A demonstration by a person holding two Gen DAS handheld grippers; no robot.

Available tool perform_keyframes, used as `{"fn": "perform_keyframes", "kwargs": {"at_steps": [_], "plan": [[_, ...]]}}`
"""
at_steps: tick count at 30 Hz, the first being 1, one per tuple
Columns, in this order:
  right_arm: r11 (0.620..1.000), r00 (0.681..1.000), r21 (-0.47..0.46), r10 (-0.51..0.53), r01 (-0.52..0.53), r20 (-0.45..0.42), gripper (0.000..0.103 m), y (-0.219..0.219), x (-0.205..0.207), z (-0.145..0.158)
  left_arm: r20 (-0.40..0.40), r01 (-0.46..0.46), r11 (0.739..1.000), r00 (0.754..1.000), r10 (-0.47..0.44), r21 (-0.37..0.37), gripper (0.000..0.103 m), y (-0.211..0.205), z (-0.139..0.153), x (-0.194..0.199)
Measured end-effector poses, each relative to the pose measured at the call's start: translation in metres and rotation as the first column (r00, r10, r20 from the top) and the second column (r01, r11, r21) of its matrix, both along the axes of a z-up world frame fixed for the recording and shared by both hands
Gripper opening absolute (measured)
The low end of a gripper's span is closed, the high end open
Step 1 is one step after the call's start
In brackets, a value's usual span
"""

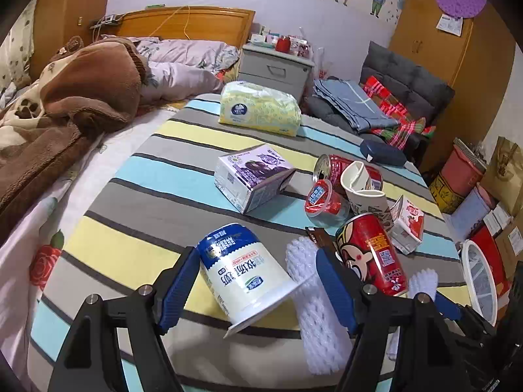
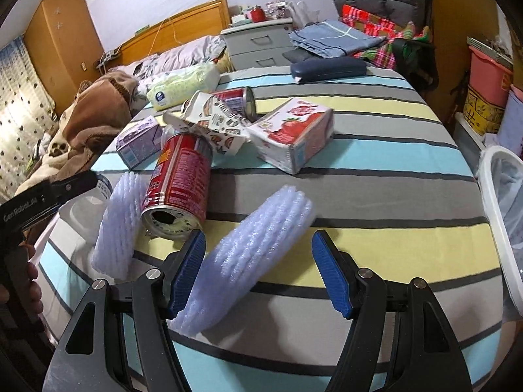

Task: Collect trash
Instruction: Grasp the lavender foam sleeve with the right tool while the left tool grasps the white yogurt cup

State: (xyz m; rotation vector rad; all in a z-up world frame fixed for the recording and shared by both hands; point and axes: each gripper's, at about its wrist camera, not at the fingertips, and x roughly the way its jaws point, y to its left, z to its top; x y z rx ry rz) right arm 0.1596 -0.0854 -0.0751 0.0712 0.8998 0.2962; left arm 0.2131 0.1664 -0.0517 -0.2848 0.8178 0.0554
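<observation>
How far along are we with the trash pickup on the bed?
Nothing looks binned yet, though the white bin interior is hard to see. In hand: left gripper open around the yogurt cup, right gripper open around a foam sleeve. Left: red can, strawberry carton, purple carton, paper cup.

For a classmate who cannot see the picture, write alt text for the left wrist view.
Open left tongs straddle a tipped white and blue yogurt cup on a striped table. Beside it lie a foam sleeve, a red can, cartons and other trash, with a white mesh bin at the right edge.
</observation>
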Motion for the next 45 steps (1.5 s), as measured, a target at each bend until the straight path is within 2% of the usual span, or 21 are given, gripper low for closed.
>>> {"fn": "perform_keyframes", "kwargs": {"at_steps": [5,9,13,18,22,26,28,33,37,40,41,42,45], "plan": [[0.999,0.999,-0.032,0.031,-0.032,-0.031,0.069,0.005,0.002,-0.005,-0.021,0.018,1.000,1.000,-0.018,-0.007,0.075,0.003,-0.008,0.003],[0.992,0.999,-0.116,0.045,-0.045,-0.008,0.069,0.007,-0.005,-0.002,-0.033,0.031,1.000,0.999,-0.030,0.003,0.075,0.006,-0.009,-0.001],[0.991,0.999,-0.126,0.048,-0.048,-0.005,0.061,0.001,-0.007,0.000,-0.052,0.029,0.999,0.998,-0.028,0.031,0.075,0.009,-0.010,-0.007],[0.988,0.998,-0.138,0.063,-0.063,-0.001,0.043,-0.005,-0.013,0.002,-0.078,0.044,0.998,0.996,-0.040,0.050,0.075,0.014,-0.013,-0.017],[0.989,0.998,-0.134,0.059,-0.059,-0.006,0.040,-0.008,-0.014,0.000,-0.071,-0.013,0.998,0.997,0.017,0.059,0.075,0.024,-0.014,-0.021],[0.989,0.999,-0.135,0.053,-0.053,-0.004,0.039,-0.010,-0.017,-0.001,-0.037,-0.027,1.000,0.999,0.027,0.006,0.075,0.026,-0.013,-0.021],[0.988,0.999,-0.144,0.048,-0.047,0.000,0.036,-0.011,-0.018,-0.002,-0.017,-0.023,0.999,1.000,0.024,0.032,0.075,0.021,-0.012,-0.021],[0.990,0.999,-0.136,0.048,-0.047,0.003,0.032,-0.012,-0.017,-0.001,-0.054,-0.027,0.996,0.998,0.031,0.081,0.075,0.019,-0.019,-0.019],[0.991,0.999,-0.128,0.043,-0.042,0.002,0.032,-0.013,-0.016,-0.002,-0.004,-0.006,0.998,1.000,0.007,0.069,0.075,0.018,-0.013,-0.027],[0.992,0.999,-0.123,0.043,-0.042,0.003,0.029,-0.012,-0.015,-0.002,-0.018,-0.011,0.990,1.000,0.014,0.139,0.075,0.012,-0.013,-0.023],[0.992,0.999,-0.121,0.046,-0.045,0.005,0.027,-0.013,-0.016,-0.002,-0.028,-0.020,0.986,0.999,0.025,0.163,0.073,0.011,-0.016,-0.022],[0.991,0.999,-0.121,0.052,-0.051,0.006,0.027,-0.012,-0.017,-0.003,-0.039,-0.020,0.987,0.999,0.026,0.162,0.067,0.013,-0.019,-0.020],[0.992,0.998,-0.111,0.057,-0.056,0.006,0.026,-0.014,-0.016,-0.004,-0.055,-0.037,0.993,0.998,0.044,0.112,0.049,0.024,-0.027,-0.019]]}}
